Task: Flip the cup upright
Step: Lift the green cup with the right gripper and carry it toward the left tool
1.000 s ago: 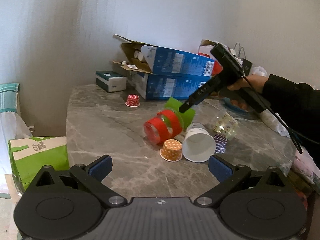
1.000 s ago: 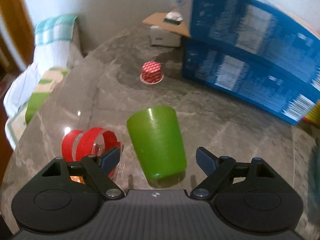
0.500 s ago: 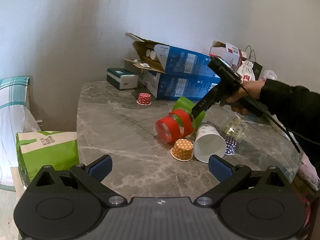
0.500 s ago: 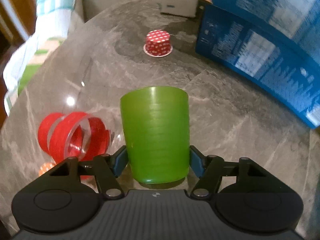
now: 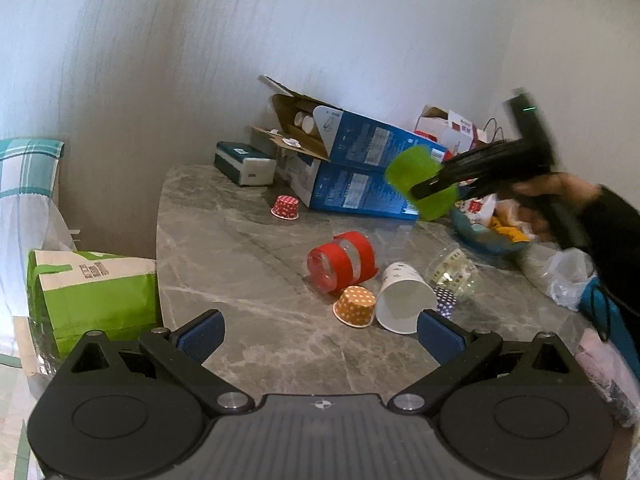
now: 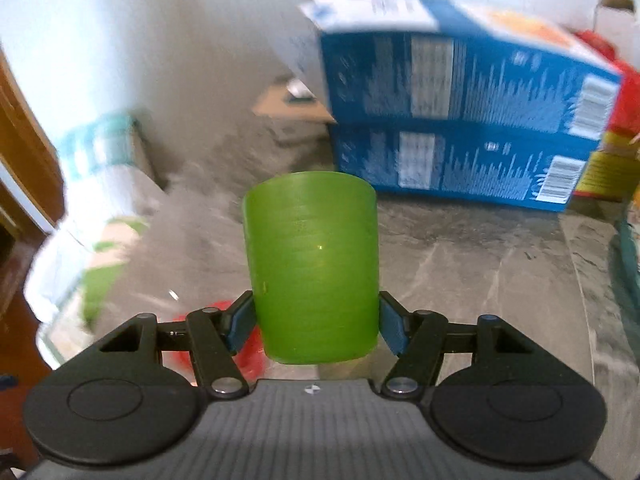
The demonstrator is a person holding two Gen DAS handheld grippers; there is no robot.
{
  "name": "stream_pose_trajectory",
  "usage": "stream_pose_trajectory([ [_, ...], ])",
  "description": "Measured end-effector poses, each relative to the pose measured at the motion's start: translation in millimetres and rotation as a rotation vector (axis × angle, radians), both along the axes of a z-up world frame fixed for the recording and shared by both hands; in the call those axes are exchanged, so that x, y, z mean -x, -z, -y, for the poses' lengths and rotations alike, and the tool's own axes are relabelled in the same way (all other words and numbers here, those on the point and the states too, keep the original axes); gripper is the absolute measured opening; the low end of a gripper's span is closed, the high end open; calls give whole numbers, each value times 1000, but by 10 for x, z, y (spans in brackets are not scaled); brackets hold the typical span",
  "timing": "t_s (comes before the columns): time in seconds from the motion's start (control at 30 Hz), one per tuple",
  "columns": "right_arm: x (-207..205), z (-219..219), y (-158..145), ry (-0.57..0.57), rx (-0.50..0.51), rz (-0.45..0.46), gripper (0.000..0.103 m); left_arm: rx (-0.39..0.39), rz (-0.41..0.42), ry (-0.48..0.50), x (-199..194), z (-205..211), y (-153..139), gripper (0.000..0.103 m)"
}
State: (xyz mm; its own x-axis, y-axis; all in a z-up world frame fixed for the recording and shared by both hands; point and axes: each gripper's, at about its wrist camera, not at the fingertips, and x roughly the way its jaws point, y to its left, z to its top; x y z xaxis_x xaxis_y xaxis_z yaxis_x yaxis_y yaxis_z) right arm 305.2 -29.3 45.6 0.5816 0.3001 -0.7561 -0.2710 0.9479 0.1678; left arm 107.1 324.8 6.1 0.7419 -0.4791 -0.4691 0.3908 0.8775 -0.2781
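My right gripper [image 6: 316, 326] is shut on the green cup [image 6: 312, 264], its blue pads pressing both sides near the wide end. In the left wrist view the green cup [image 5: 422, 182] hangs in the air above the grey marble table [image 5: 240, 280], tilted, in front of the blue boxes, held by the right gripper [image 5: 430, 190]. My left gripper [image 5: 320, 334] is open and empty, low over the table's near edge. A red-banded clear cup [image 5: 342, 260] and a white paper cup [image 5: 402, 300] lie on their sides on the table.
Two stacked blue boxes [image 5: 360, 176] stand at the back of the table. Small dotted cups stand upside down: orange [image 5: 354, 306], red [image 5: 285, 207]. A clear patterned cup [image 5: 454, 268] lies on its side. A green bag [image 5: 92, 296] sits left of the table.
My right gripper closed on the green cup and lifted it off the table, up and toward the back right. The left gripper drew back a little.
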Motion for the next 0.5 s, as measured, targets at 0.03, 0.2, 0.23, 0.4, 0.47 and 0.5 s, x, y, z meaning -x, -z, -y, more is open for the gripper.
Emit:
stream_pose_trajectory([
  [0.03, 198, -15, -98, 13, -18, 18, 65, 9, -3, 2, 19, -29, -1, 103],
  [0.2, 1202, -233, -226, 62, -58, 47, 65, 85, -13, 26, 98, -245, 40, 103],
  [0.23, 1389, -295, -176, 74, -63, 41, 65, 97, -19, 34, 101, -284, 54, 103],
  [0.4, 1852, -478, 260, 192, -132, -48, 65, 132, -47, 64, 118, -436, 127, 103],
  [0.47, 1884, -536, 454, 236, -150, -94, 65, 144, -70, 83, 100, -480, 172, 103],
  [0.5, 1883, -569, 541, 259, -156, -118, 65, 147, -78, 90, 96, -495, 194, 103],
])
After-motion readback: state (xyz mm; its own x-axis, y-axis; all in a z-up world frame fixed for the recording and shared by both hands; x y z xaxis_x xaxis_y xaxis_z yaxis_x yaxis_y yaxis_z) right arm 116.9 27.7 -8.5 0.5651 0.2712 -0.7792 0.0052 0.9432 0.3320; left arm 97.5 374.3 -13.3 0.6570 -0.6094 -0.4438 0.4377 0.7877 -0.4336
